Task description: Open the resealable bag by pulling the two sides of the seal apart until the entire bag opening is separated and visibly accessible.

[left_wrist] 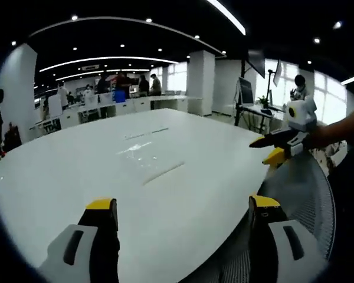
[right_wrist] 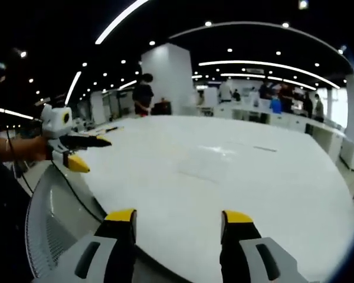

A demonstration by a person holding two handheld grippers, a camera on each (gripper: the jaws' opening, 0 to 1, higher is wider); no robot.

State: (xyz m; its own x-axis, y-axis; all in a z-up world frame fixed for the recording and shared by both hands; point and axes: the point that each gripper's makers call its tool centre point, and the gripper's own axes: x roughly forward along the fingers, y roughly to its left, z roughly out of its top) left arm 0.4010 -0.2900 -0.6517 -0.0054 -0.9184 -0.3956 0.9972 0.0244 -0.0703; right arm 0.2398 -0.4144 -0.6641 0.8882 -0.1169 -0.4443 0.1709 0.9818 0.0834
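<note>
The resealable bag [left_wrist: 143, 148] lies flat on the white table [left_wrist: 65, 177], well in from the near edge and roughly midway across, a clear film that shows mostly as glare; in the right gripper view it is a faint rectangle [right_wrist: 205, 167] on the same surface. Its seal looks closed, though that is hard to judge (the plastic is nearly invisible). The left gripper [left_wrist: 183, 210] hangs over the near edge with its jaws wide and nothing between them. The right gripper [right_wrist: 178, 223] is likewise wide and empty, held back beside a mesh chair back [right_wrist: 47, 218]. Both sit short of the bag, probably lining up to take one side of the seal each. Nothing is gripped yet, so the pulling has not begun.
</note>
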